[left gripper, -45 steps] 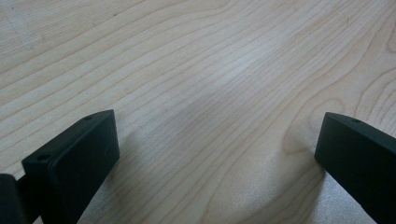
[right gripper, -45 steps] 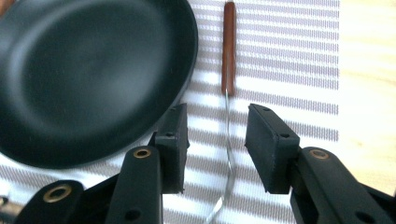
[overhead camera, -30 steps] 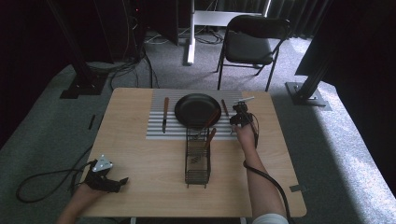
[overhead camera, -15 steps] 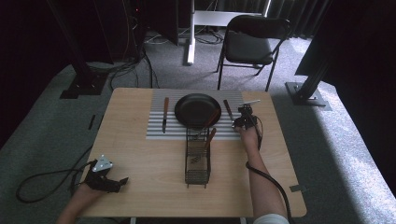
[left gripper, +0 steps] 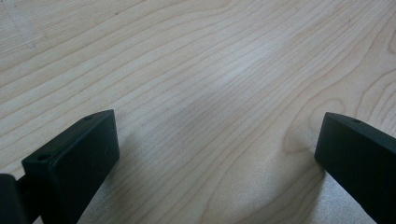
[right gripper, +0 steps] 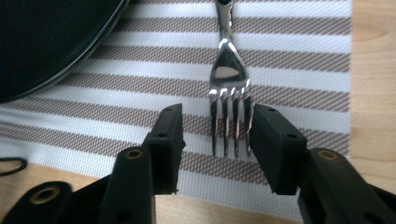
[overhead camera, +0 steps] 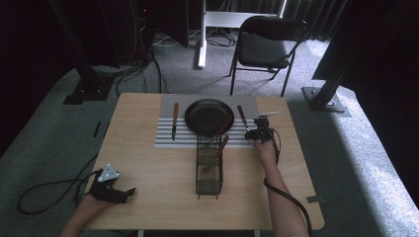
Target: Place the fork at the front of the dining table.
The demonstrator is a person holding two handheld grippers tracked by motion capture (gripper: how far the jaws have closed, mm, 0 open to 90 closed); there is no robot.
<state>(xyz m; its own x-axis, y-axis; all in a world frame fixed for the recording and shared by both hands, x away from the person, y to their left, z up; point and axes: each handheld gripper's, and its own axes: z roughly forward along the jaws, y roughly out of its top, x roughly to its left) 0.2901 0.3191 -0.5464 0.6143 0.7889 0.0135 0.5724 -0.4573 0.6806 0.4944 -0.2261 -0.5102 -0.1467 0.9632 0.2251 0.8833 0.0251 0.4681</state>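
Right tongs [right gripper: 215, 140] are being held low over the striped mat [right gripper: 299, 70], jaws apart, straddling the tines of the fork [right gripper: 227, 88]. No clamping is seen: a gap is showing between the tines and the near-left jaw, and whether the other jaw is being touched cannot be told. The fork is lying flat on the mat, tines toward these tongs, handle running away from them; the black plate [right gripper: 42, 42] is lying to the far left of the jaws.

In the high view, the right tongs [overhead camera: 260, 132] are being held just beyond the person's right hand [overhead camera: 266, 148], with the fork [overhead camera: 242, 118] ahead of them, beside the plate [overhead camera: 208, 116]. A knife [overhead camera: 174, 120] is lying beyond the plate on its far side, also on the mat. The wire caddy [overhead camera: 208, 170] is standing to the left of these tongs, nearer the person, with two wooden-handled pieces [overhead camera: 223, 143] leaning in it; what they are cannot be told.

Left tongs [overhead camera: 111, 186] are resting idle at the near table [left gripper: 196, 56] corner, well apart from everything else, jaws wide apart over bare wood, nothing between them.

Judgement: a place setting is being worked. Plate, knife and fork are being seen laid out already; the two pieces in the caddy are left. Whether the fork is being gripped or let go cannot be told.
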